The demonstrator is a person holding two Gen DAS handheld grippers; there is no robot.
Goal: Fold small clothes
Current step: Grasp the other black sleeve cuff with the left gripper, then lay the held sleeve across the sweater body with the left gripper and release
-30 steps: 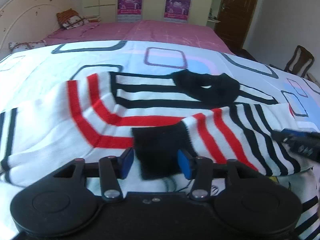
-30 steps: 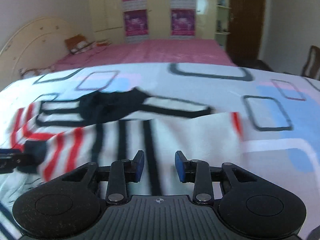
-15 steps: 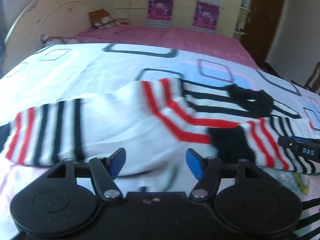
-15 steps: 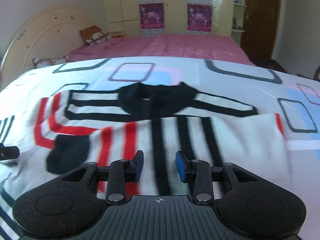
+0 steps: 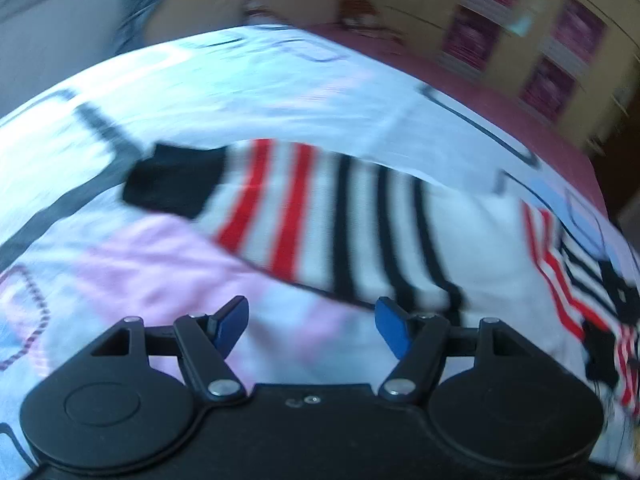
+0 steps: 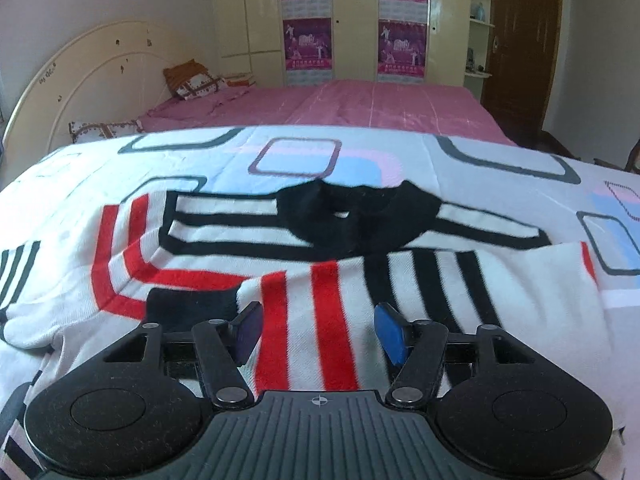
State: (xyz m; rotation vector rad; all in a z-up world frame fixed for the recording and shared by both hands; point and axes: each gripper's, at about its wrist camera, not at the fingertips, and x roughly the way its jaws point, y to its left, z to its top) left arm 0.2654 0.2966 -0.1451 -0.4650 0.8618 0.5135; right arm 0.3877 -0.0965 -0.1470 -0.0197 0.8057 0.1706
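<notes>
On patterned bedsheet (image 6: 400,148), striped sweater (image 6: 320,280), pink bed (image 6: 360,104) behind, postered wardrobe (image 6: 352,20)

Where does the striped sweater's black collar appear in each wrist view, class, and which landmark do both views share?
Left wrist view: the black collar sits at the far right edge, small and blurred.
Right wrist view: the collar lies at centre, above the folded sleeve.
Shared landmark: the purple posters on the wardrobe.
</notes>
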